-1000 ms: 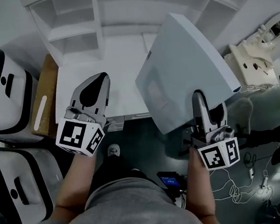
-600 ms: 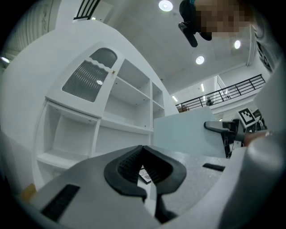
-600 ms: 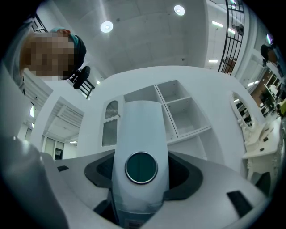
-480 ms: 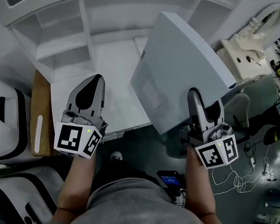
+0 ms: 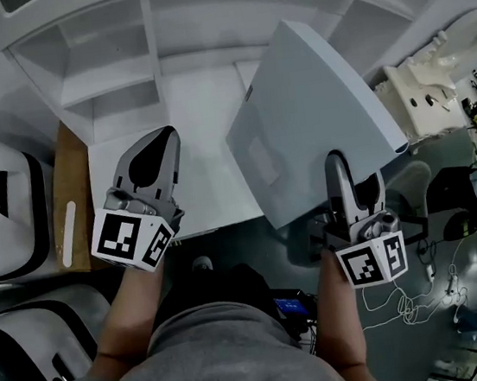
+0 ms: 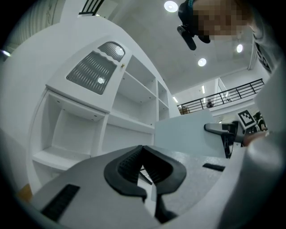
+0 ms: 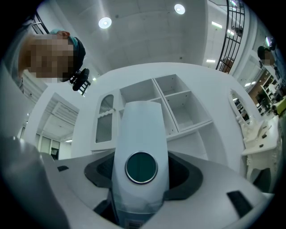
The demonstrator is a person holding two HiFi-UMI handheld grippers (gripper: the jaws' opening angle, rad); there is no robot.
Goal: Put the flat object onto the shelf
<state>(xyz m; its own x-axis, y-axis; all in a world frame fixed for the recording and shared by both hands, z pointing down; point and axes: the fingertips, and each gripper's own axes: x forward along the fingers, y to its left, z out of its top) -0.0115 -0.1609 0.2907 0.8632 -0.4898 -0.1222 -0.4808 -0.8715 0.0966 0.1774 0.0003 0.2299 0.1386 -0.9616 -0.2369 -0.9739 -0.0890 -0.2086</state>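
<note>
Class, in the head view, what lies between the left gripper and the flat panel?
Only a bare strip of shelf ledge separates the left gripper from the flat panel; the head view shows it.

Lower edge of flat object (image 5: 317, 123) behind right hand-held gripper (image 5: 346, 181); shelf (image 5: 111, 80) top out of frame
</note>
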